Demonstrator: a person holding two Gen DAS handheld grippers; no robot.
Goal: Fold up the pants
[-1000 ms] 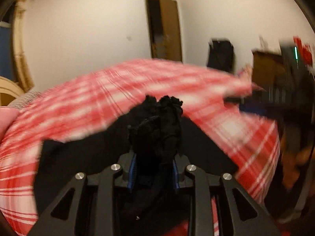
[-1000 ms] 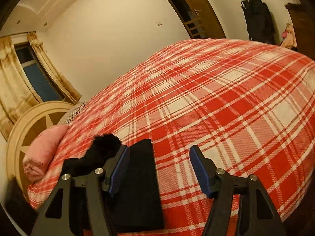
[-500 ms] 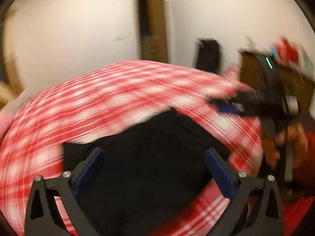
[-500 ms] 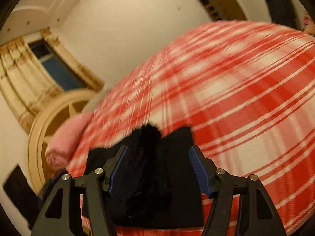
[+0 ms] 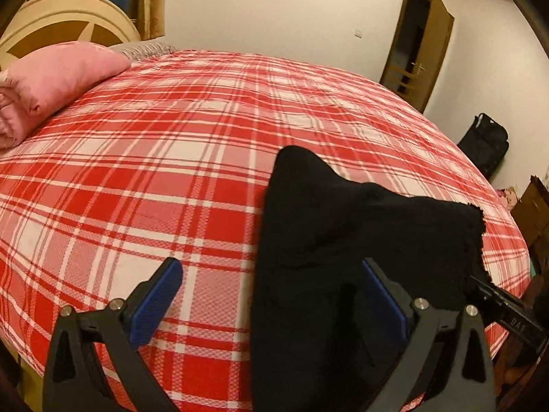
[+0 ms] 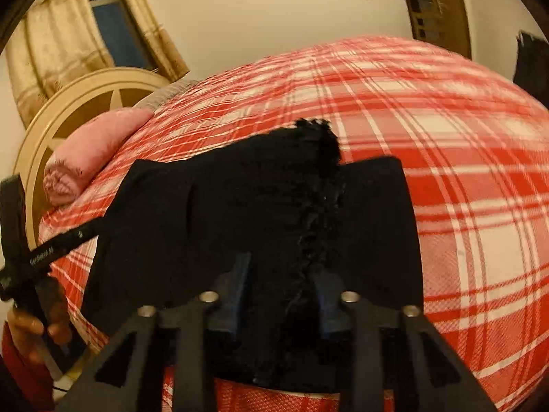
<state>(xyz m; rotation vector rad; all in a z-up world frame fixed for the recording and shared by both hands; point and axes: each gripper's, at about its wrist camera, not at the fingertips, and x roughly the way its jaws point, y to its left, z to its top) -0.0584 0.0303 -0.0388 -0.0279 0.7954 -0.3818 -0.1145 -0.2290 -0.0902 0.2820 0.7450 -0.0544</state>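
Note:
The black pants (image 5: pixel 329 240) lie folded on the red plaid bed (image 5: pixel 171 158) near its front edge. My left gripper (image 5: pixel 274 295) is open, its right finger over the pants' left part and its left finger over bare bedspread. My right gripper (image 6: pixel 279 295) is shut on a bunched ridge of the pants (image 6: pixel 274 206) and holds that end lifted. The right gripper also shows in the left wrist view (image 5: pixel 480 283), pinching the pants' frayed corner. The left gripper shows at the left of the right wrist view (image 6: pixel 85 231), near the pants' other corner.
A pink rolled blanket (image 5: pixel 51 82) lies at the bed's head by a round cream headboard (image 5: pixel 68 24). A brown door (image 5: pixel 422 44) and a black bag (image 5: pixel 483 144) stand by the far wall. A wooden cabinet (image 5: pixel 532 213) is at the right.
My left gripper let go of the bunched pants, opened and swung left. My right gripper, open a second ago, moved onto the pants and shut on them.

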